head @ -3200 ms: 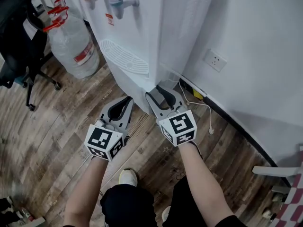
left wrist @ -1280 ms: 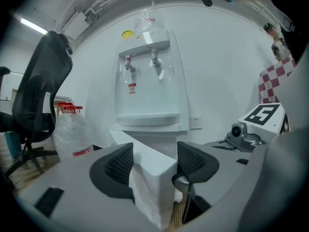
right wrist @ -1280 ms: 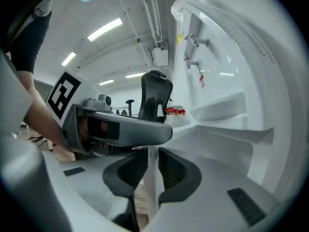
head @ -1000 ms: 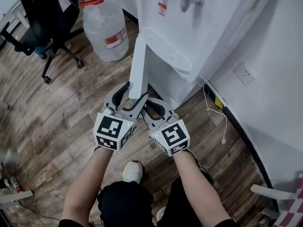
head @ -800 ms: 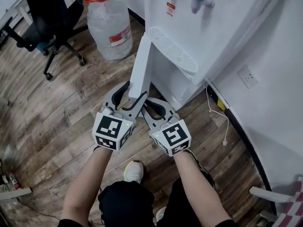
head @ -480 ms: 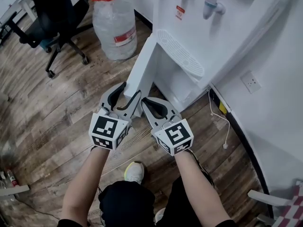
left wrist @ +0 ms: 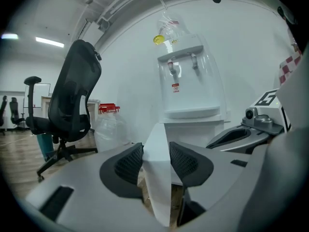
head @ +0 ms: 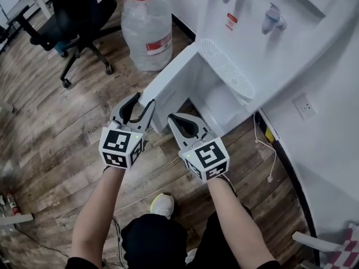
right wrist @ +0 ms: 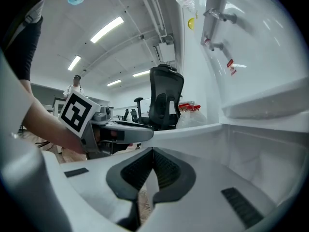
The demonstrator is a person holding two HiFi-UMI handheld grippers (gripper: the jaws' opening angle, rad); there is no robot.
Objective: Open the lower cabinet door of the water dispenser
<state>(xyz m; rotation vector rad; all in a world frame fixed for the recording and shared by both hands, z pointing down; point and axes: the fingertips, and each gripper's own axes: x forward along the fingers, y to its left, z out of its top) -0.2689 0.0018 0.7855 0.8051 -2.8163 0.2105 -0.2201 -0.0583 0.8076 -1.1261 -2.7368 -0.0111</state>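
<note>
The white water dispenser (head: 291,55) stands at the upper right, and its lower cabinet door (head: 174,83) is swung wide open to the left, so the bare white cabinet inside (head: 221,102) shows. My left gripper (head: 145,101) is at the door's free edge. In the left gripper view the door edge (left wrist: 157,139) fills the gap of my left gripper (left wrist: 156,161); the jaws have just been closing and both pads touch it. My right gripper (head: 173,116) hangs in front of the opening, shut and empty. The right gripper view has my right gripper (right wrist: 153,151) below the door (right wrist: 193,129).
A large water bottle (head: 147,29) with a red cap stands on the wooden floor left of the dispenser, a black office chair (head: 78,15) beyond it. A wall socket (head: 303,106) and a loose cable (head: 273,156) are at the right. My shoe (head: 162,204) is below the grippers.
The door has swung further open to the left, and my left gripper has gone left with its edge. My right gripper has closed and sits clear of the door.
</note>
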